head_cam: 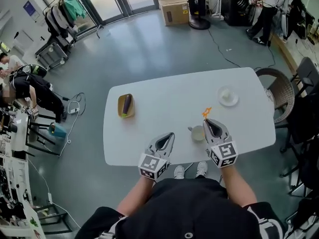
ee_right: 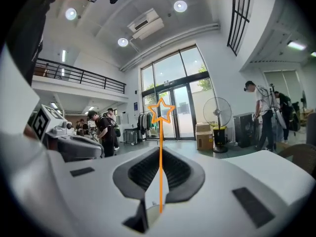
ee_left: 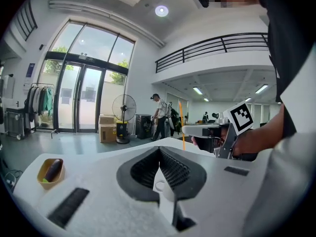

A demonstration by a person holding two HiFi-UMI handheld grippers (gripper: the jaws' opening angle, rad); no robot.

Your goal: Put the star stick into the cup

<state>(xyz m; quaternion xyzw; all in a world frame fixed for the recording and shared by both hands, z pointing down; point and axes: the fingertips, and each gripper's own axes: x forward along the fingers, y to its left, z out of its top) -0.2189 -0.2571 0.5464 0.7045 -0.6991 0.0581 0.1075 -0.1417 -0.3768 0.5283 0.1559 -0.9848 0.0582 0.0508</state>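
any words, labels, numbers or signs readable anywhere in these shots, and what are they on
None can be read.
Black-and-white square markers on the left gripper and right gripper: patterns only, no letters.
Blue wall sign: too small to read.
Brown cardboard box: any print is too blurred.

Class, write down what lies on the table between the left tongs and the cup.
Nothing does. In the head view, the table is bare between the left tongs and the cup.
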